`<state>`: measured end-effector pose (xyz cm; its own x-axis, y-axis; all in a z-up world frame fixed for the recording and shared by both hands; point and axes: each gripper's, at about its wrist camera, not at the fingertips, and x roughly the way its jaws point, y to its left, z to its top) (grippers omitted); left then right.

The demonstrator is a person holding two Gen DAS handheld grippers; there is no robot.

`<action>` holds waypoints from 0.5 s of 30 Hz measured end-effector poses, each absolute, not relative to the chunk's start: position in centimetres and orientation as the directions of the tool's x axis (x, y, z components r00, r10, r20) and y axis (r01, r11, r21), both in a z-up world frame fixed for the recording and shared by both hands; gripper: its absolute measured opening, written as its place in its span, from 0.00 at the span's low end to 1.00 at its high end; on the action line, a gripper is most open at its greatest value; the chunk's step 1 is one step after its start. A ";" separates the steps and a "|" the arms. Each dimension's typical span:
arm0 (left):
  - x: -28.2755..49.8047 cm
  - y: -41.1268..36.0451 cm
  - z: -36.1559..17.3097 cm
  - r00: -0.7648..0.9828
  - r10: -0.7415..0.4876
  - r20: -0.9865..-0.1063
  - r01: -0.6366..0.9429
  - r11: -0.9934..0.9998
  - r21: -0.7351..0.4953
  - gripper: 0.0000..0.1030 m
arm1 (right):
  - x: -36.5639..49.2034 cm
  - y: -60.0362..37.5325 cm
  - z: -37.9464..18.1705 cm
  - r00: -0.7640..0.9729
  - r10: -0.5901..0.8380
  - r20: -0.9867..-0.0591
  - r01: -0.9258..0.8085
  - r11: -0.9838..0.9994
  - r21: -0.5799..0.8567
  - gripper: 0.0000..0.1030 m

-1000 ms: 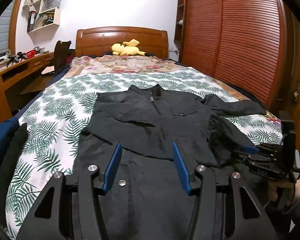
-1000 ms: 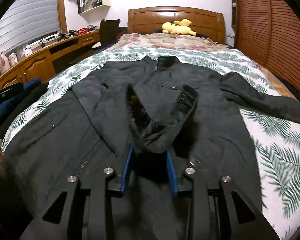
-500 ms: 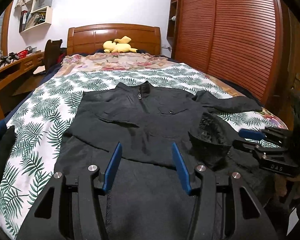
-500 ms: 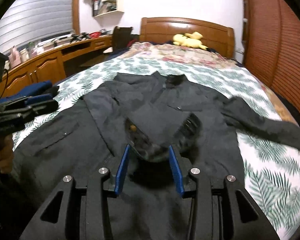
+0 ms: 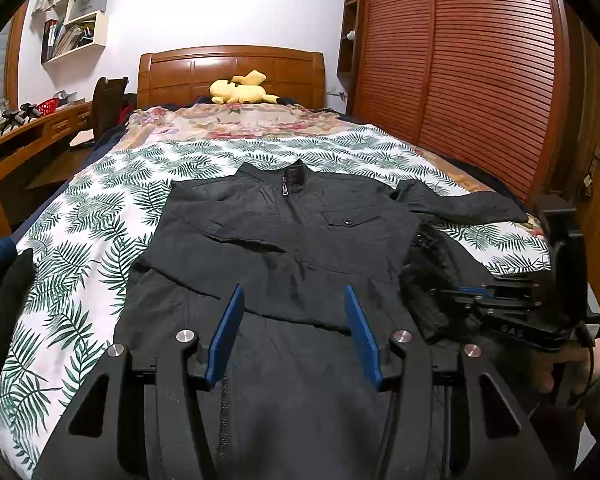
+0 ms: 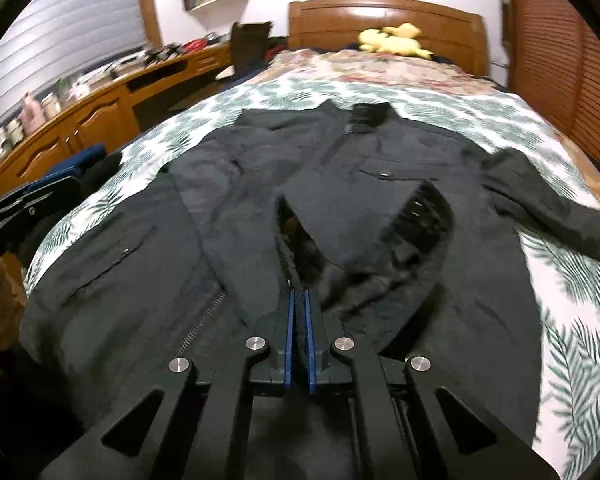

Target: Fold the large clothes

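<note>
Jacket [image 5: 284, 248] first: my dark zip-up lies face up across the fern-print bedspread [image 5: 80, 248], collar toward the wooden headboard [image 5: 230, 70], hem nearest me. Its left sleeve [image 5: 216, 252] is folded in over the chest; the other sleeve [image 5: 460, 204] trails out toward the louvred wardrobe [image 5: 480, 80]. My left gripper [image 5: 296, 334] hovers over the lower front, its blue fingers [image 5: 226, 336] spread wide with nothing between them. My right gripper [image 6: 297, 334] has its fingers [image 6: 289, 336] pressed nearly together on a fold of the jacket, and a bunched flap showing dark lining [image 6: 364, 248] stands up just ahead of them. A yellow plush toy [image 5: 240, 88] sits at the headboard.
</note>
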<state>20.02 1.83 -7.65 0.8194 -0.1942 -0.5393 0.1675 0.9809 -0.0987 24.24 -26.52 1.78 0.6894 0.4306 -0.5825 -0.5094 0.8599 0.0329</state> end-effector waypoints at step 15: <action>20.5 0.6 -8.0 0.809 -0.208 -0.549 0.189 0.978 -0.092 0.52 | 19.4 -29.0 1.5 0.757 0.295 -0.582 -0.389 0.920 -0.039 0.20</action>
